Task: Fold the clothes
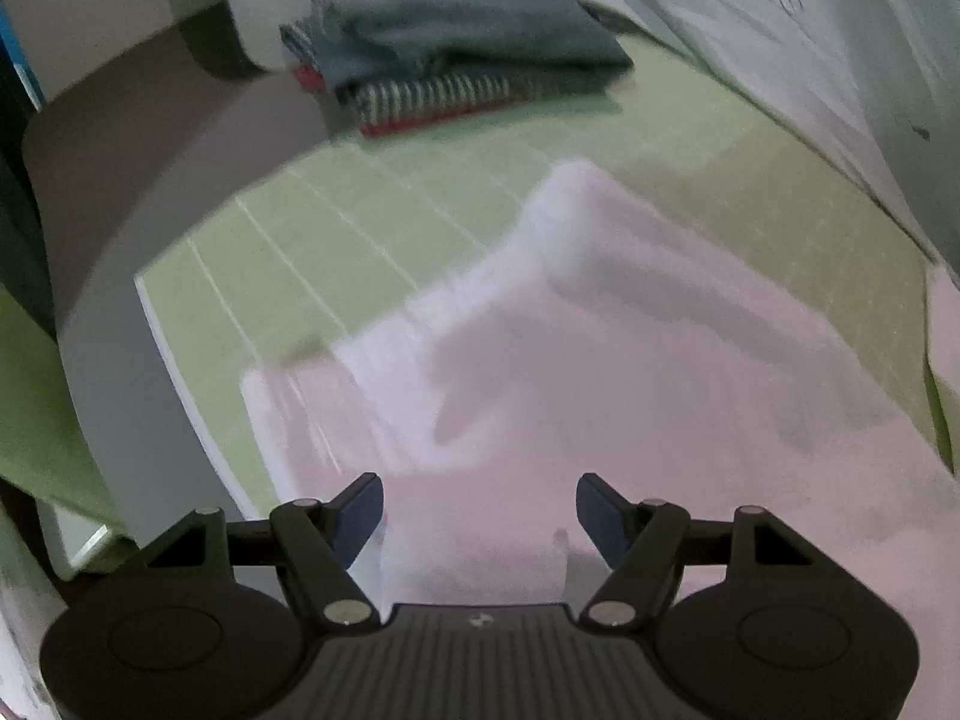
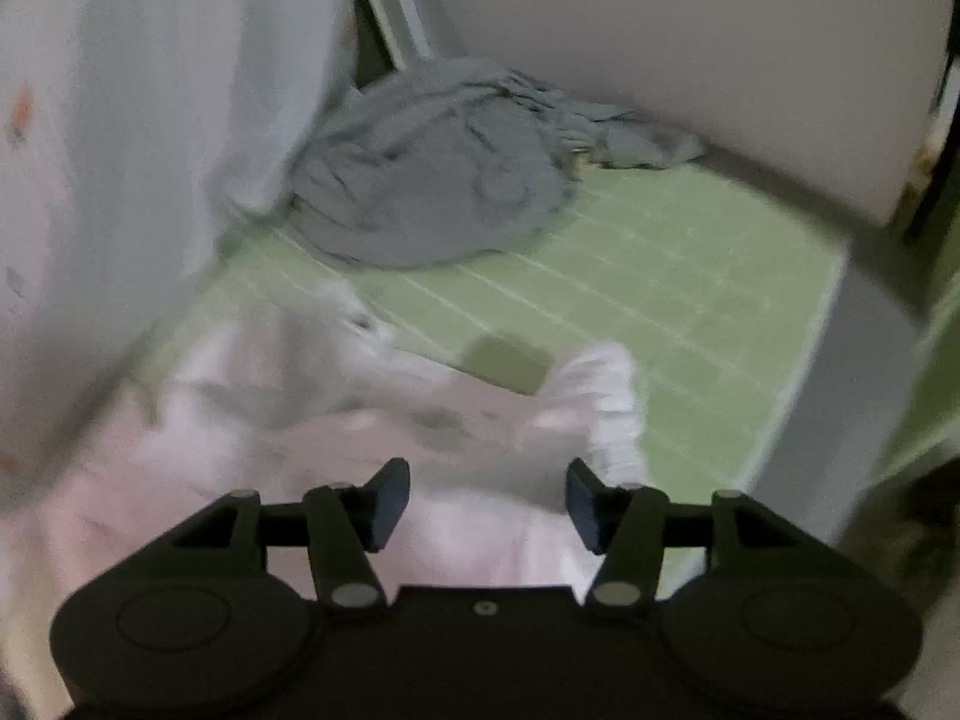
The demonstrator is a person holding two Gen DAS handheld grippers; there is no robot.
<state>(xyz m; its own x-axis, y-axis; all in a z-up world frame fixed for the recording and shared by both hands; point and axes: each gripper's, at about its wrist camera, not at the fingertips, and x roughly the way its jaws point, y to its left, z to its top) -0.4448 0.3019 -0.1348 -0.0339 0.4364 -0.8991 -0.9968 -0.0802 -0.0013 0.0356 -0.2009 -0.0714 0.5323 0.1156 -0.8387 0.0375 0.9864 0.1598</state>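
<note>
progress: partly done, judging by the neat stack of folded clothes, grey-blue on top with striped red-and-white layers under it (image 1: 456, 60), at the far left of the pale green mat with white grid lines (image 1: 336, 228).
current item: soft pale pink garment (image 1: 600, 372) lies spread on the near part of the mat, rumpled, one white ribbed cuff (image 2: 606, 402) sticking up on the right; fold not finished, I'd say.
still to do: crumpled grey cloth heap (image 2: 432, 192) at the far edge, unfolded.
left gripper (image 1: 480, 516): jaws apart, nothing between them, above the pink garment.
right gripper (image 2: 489, 498): jaws apart, empty, over the same garment near the cuff.
surroundings: pale hanging fabric (image 1: 780, 30) along the far right side; blurred, can't tell what it is.
in the way: nothing on the garment; the grey heap sits well apart.
</note>
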